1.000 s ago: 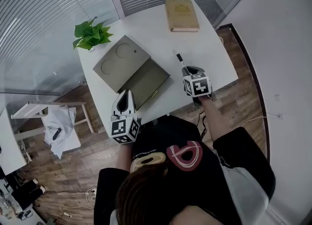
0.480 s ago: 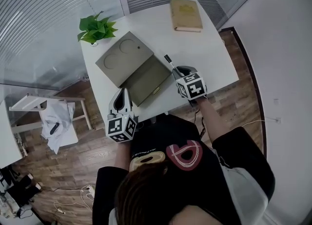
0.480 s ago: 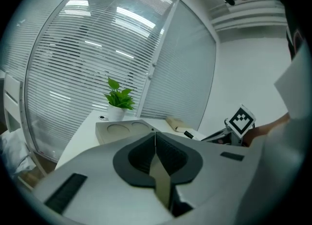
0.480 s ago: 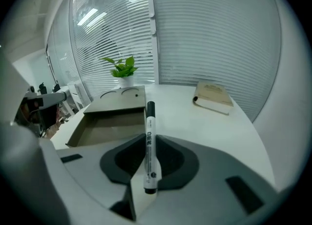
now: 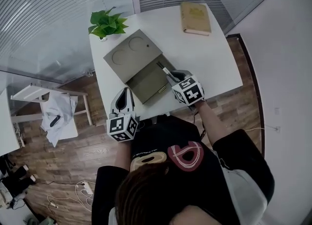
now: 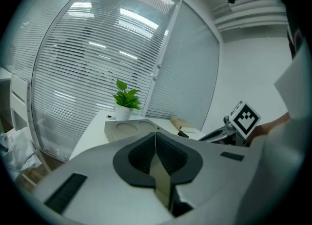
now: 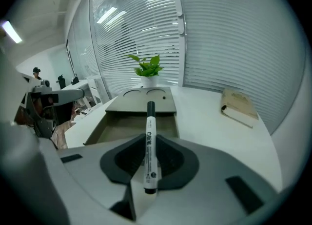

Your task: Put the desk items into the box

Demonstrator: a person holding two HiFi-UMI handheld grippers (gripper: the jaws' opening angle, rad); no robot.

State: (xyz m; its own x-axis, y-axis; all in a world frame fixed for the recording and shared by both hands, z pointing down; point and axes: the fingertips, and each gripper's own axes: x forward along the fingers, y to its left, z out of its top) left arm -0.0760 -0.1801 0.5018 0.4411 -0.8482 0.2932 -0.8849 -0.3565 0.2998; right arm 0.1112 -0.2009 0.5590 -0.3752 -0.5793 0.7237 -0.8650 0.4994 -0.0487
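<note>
An open olive-grey box (image 5: 152, 81) lies on the white desk (image 5: 209, 58), its lid (image 5: 130, 54) folded back toward the plant. My right gripper (image 5: 171, 76) is shut on a white marker with a black cap (image 5: 164, 69). The marker's tip hangs over the box's open tray. In the right gripper view the marker (image 7: 149, 143) sticks out between the pads (image 7: 171, 156) toward the box (image 7: 139, 124). My left gripper (image 5: 126, 93) hovers at the desk's near edge, left of the box, jaws shut and empty (image 6: 156, 143). A tan book (image 5: 196, 18) lies at the far right corner.
A potted green plant (image 5: 108, 23) stands at the far left corner, just behind the lid. To the left on the wooden floor stands a white stool with cloth (image 5: 57, 117). Window blinds run behind the desk. A white wall lies to the right.
My right gripper has carried the marker leftward, from beside the box's right edge to over its open tray. The left gripper has shifted only slightly near the desk's front edge.
</note>
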